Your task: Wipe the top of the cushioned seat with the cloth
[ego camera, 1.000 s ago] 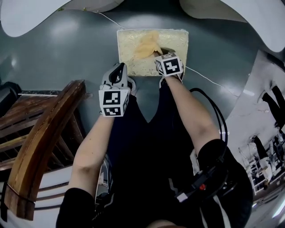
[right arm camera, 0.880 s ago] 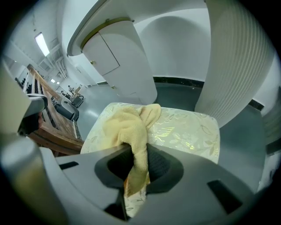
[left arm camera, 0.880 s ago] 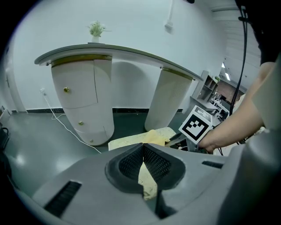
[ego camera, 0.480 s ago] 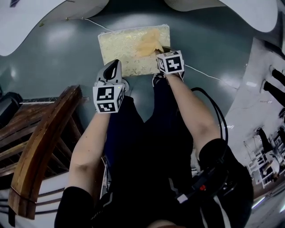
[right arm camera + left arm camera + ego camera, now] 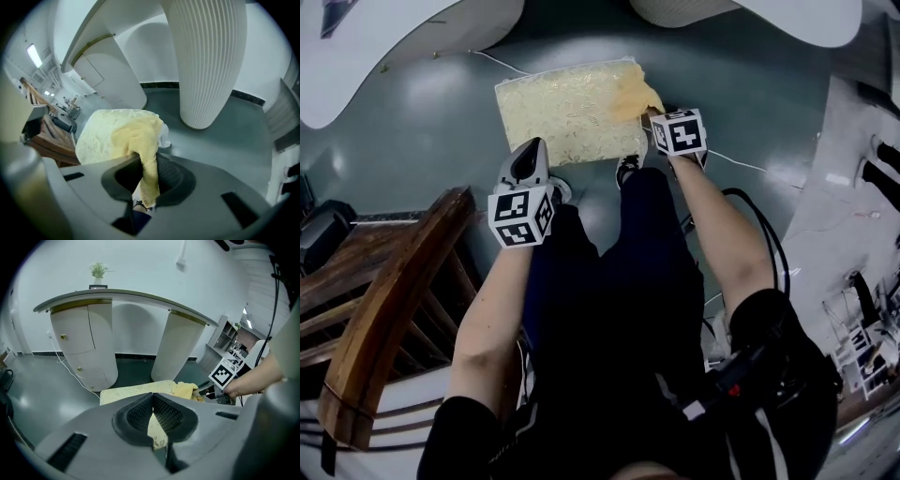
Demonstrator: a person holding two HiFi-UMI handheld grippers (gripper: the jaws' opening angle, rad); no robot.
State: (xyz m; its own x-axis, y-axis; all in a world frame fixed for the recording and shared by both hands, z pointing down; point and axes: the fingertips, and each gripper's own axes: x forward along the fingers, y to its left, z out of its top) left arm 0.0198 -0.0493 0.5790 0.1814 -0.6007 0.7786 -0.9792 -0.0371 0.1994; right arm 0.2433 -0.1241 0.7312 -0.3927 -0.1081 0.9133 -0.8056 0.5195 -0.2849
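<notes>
— Any change since a second ago?
— Yes. Dragged the cloth (image 5: pixel 635 93) from the middle of the cushioned seat (image 5: pixel 555 117) over to its far right corner. Sitting right at that corner now, on the top.

— Held by what?
— Pinched in the right gripper (image 5: pixel 652 114), jaws squeezed tight on a hanging fold.

— And the left gripper (image 5: pixel 531 155)?
— Kept low by the near edge of the seat, on the left side. Jaws pressed together, nothing in between. Hard to tell about touching the seat.

— Good news for the job?
— Probably one swipe done, from the middle to the right. Likely still need to rub the left half and the near edge.

— Looks like what, up close?
— Fluffy and yellow, like a small towel, all bunched up and floppy. Bends easily, so should glide along fine.

— And underneath?
— A flat, puffy rectangle, pale cream, with a bumpy leafy pattern all over. Might catch the fluff a little at the corner.

— Anything else around?
— Smooth, shiny grey-green floor (image 5: pixel 750 84). A thin white cord (image 5: pixel 502 63) lying past the far side. A curved brown wooden chair (image 5: pixel 389 291) off to the left. A tall white post (image 5: pixel 206 61) with straight ribs, standing farther off.
</notes>
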